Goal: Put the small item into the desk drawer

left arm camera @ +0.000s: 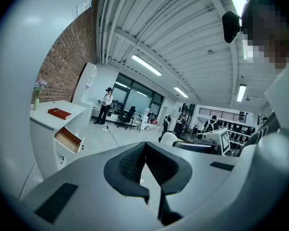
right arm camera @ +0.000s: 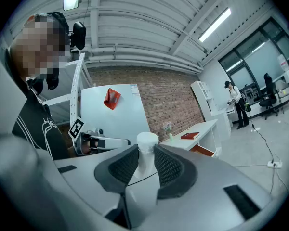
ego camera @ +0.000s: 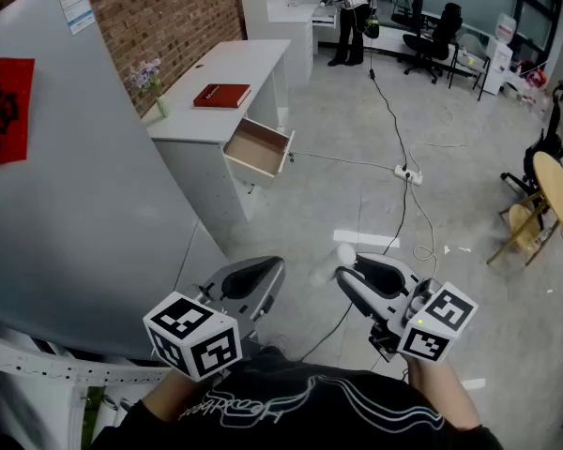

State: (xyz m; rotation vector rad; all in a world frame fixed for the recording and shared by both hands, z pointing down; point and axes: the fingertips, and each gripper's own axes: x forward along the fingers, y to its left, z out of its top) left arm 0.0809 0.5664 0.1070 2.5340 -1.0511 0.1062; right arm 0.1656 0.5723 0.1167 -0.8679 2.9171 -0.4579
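Observation:
The small item (ego camera: pixel 344 254) is a white capped cylinder held upright in my right gripper (ego camera: pixel 347 275). In the right gripper view the dark ribbed pads (right arm camera: pixel 123 166) press on both sides of the small item (right arm camera: pixel 146 150). My left gripper (ego camera: pixel 263 270) hangs beside it at the left with its jaws closed together and nothing between them (left arm camera: pixel 145 154). Well ahead stands the white desk (ego camera: pixel 253 59) against the brick wall. Its wooden drawer (ego camera: pixel 258 148) is pulled open and a red book (ego camera: pixel 221 95) lies on top. From the left gripper view the desk (left arm camera: pixel 77 110) and drawer (left arm camera: pixel 69 139) are at the left.
A tall grey panel (ego camera: pixel 75 176) stands close on the left. A power strip (ego camera: pixel 408 172) and cables cross the floor between me and the desk. A person (ego camera: pixel 352 12) stands at the back near office chairs (ego camera: pixel 436 36). A round wooden table (ego camera: pixel 558 190) is at the right.

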